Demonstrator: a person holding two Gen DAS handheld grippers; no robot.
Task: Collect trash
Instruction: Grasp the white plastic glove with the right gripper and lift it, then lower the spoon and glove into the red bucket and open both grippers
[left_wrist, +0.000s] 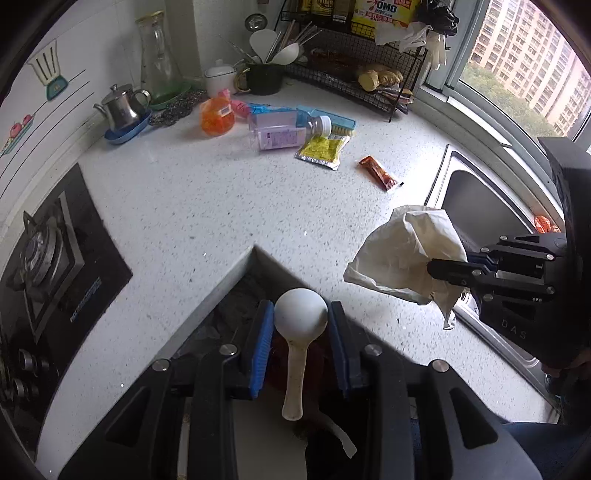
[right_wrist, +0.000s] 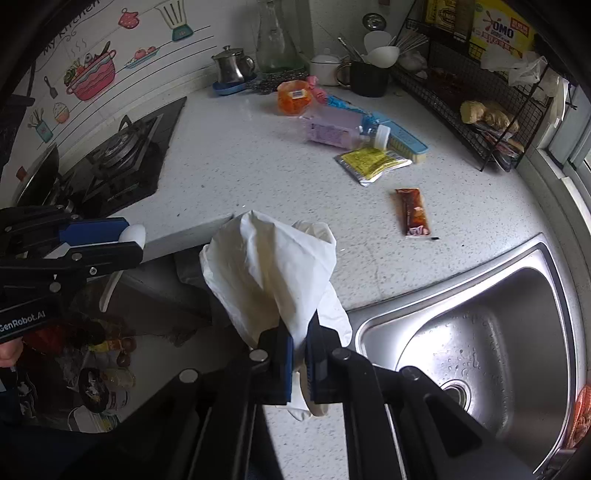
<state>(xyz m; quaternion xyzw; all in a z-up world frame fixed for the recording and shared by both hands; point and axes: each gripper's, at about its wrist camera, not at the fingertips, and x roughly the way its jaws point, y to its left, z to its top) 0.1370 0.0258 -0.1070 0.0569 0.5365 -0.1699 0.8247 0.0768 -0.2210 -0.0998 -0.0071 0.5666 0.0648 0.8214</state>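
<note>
We held the left gripper (left_wrist: 301, 325) at the inner corner of the speckled counter (left_wrist: 207, 206), out over the floor gap. Its blue-padded jaws were closed onto the round bowl of a white plastic spoon (left_wrist: 301, 314), whose handle hung back toward the camera. From the right wrist view the same spoon (right_wrist: 133, 233) showed only as a white nub between the left gripper's (right_wrist: 125, 236) tips.

The right gripper (right_wrist: 300, 347) was pinched nearly closed on a crumpled white plastic bag (right_wrist: 269, 273), the material bunched between the pads and billowing up above them. It hung in the air over the counter edge, just beside the steel sink (right_wrist: 480, 332). The left wrist view confirmed it: right gripper (left_wrist: 439, 271) with the bag (left_wrist: 402, 251) clamped at its tip.

Other litter lay on the counter, well apart from both grippers: a red-brown sauce sachet (right_wrist: 413, 216) nearest the sink, a yellow-and-silver packet (right_wrist: 371, 162) farther back, and touching it a toppled clear bottle with a purple label (right_wrist: 334, 131). An orange mesh pouch (right_wrist: 293, 98) sat behind those, near the black mug of utensils (right_wrist: 367, 81).

The gas hob (left_wrist: 51, 258) sat off to the left. Below the counter edge, the right wrist view showed a dark heap of assorted rubbish (right_wrist: 99, 354) on the floor; we could not tell what held it.
</note>
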